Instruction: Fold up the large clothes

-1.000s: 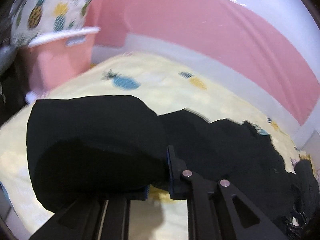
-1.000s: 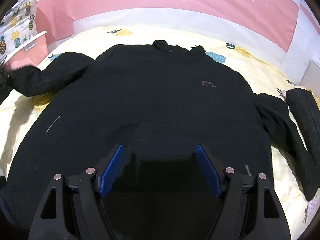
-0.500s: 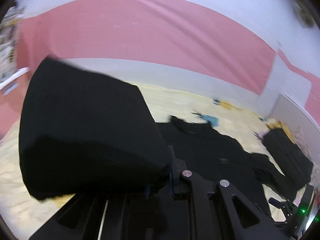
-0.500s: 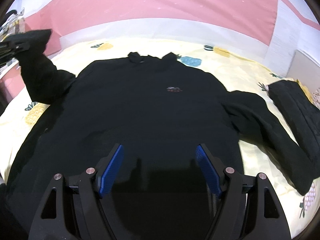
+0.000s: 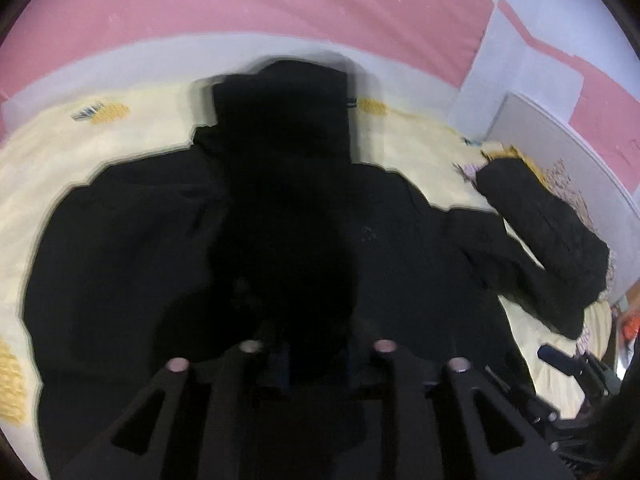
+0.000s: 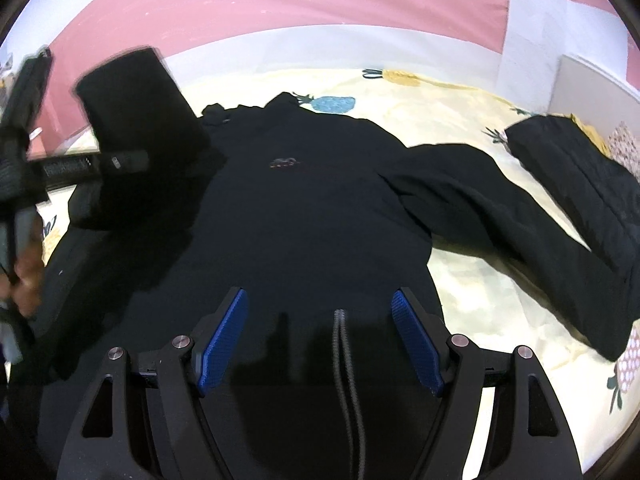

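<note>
A large black jacket (image 6: 304,208) lies front up on a pale yellow pineapple-print sheet (image 6: 472,292). My left gripper (image 5: 316,356) is shut on the jacket's left sleeve (image 5: 284,168), which hangs over the jacket's body; it shows in the right wrist view as a raised cuff (image 6: 136,108) at the left. My right gripper (image 6: 318,336) is open and empty, low over the jacket's hem. The other sleeve (image 6: 500,220) lies stretched out to the right.
A folded black quilted garment (image 6: 580,176) lies at the right of the bed; it also shows in the left wrist view (image 5: 548,220). A pink and white wall (image 6: 304,12) runs behind the bed. A dark cord (image 6: 344,380) hangs between my right fingers.
My left gripper has lifted the sleeve off the sheet and swung it right, over the jacket's body. My right gripper has stayed open and shifted slightly left over the hem.
</note>
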